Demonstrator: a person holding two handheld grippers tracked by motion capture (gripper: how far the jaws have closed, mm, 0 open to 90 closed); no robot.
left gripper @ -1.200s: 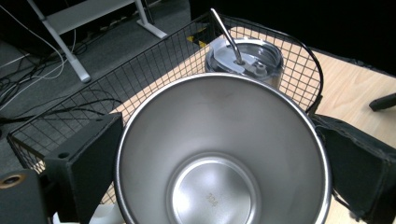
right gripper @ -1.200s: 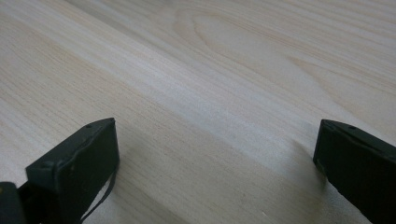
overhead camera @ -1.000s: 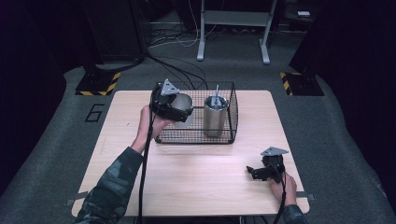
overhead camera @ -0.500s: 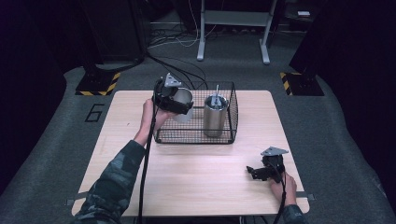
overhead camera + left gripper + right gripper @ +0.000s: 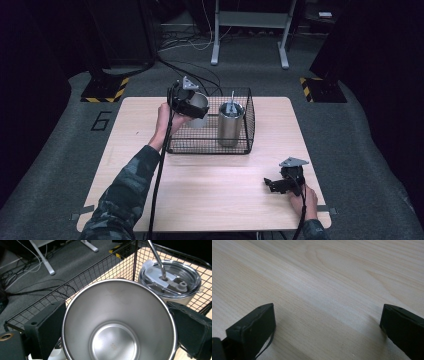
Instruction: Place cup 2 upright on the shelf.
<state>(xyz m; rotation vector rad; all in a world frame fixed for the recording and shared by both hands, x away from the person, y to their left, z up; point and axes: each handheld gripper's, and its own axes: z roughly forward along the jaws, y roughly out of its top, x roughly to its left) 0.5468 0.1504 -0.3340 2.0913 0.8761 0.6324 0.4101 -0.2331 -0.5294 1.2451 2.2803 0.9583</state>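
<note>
Your left gripper (image 5: 192, 106) hid part of the steel cup (image 5: 117, 322), cup's near rim cut off in the left gripper view, lidded tumbler (image 5: 172, 281) partly behind it.

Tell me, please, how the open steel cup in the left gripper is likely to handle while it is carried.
The steel cup looks rigid, so the jaws probably won't dent it. Its polished wall may be slippery, and the left gripper holds it only at two sides. It appears empty, so likely light. Its round body could roll if laid sideways in the wire basket.
</note>
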